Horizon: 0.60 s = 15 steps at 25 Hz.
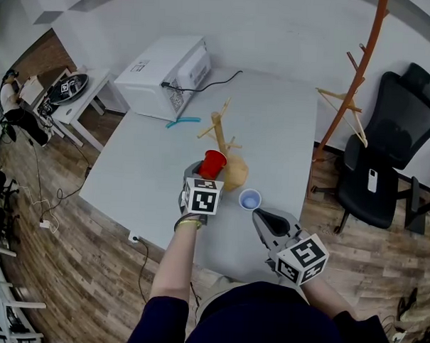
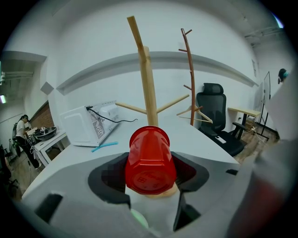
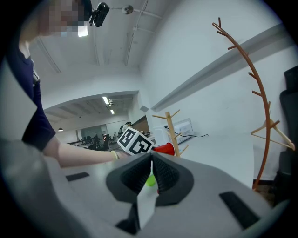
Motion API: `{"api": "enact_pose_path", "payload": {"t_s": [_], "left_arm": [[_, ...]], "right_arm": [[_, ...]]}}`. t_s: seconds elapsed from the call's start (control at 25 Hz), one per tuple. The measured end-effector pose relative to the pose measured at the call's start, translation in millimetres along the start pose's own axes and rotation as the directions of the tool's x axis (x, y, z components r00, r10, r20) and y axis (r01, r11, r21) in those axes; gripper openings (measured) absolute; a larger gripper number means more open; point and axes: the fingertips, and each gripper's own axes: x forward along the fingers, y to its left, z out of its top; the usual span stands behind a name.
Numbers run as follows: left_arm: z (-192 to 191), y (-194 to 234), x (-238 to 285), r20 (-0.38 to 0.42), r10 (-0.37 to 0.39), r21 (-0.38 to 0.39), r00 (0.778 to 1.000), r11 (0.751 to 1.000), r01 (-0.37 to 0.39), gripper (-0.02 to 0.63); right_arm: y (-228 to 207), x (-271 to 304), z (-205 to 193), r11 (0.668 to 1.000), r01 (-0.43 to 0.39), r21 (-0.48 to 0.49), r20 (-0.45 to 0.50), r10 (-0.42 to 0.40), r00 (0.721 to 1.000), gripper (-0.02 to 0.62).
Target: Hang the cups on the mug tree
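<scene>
Carrying is your step now: your left gripper (image 1: 203,174) grasps the red cup (image 2: 150,162) just in front of the mug tree (image 2: 148,88), so the next move likely calls for slipping its mouth over a bare peg (image 2: 173,103), while your right gripper (image 3: 150,174) sits clenched and empty near the blue cup (image 1: 250,199).

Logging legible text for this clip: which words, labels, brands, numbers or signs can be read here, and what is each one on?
None can be read.
Red cup: moulded marks on its base, too blurred to read.
Microwave: a label on its top, too small to read.
Marker cubes: black-and-white square patterns only, no letters or digits.
</scene>
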Motion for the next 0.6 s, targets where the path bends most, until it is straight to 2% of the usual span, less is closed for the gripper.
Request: {"api": "enact_pose_path", "payload": {"t_s": [0.6], "left_arm": [[-3,-7,11,-0.032,-0.027,0.028,0.999,0.999,0.028,0.279]], "right_arm": [[-6,-1,0,1.0,0.014,-0.002,-0.007,-0.014,1.0,0.031]]}}
